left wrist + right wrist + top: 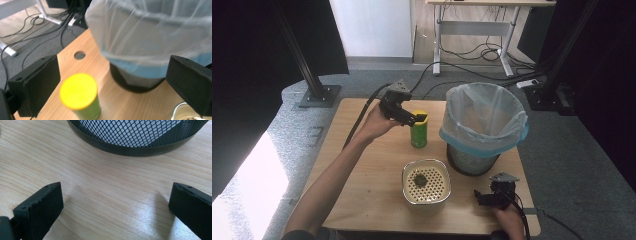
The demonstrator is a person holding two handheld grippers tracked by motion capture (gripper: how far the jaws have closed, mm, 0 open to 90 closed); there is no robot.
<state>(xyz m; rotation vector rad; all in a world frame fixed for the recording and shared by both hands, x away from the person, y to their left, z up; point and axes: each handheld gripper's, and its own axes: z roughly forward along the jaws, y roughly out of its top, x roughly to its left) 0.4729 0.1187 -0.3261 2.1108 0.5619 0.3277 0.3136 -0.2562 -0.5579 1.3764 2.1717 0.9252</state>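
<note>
A green can [419, 131] with a bright yellow lid stands upright near the middle of the wooden worktop [362, 165] — the left gripper [412, 118] hovers over it, jaws spread wide, the lid just beside the left jaw. The lined mesh bin [482, 127] crowds its right side; bare wood lies open to its left. The perforated metal container [426, 184] sits nearer the front edge — beside it the right gripper [479, 197], jaws also spread, low over bare wood.
</note>
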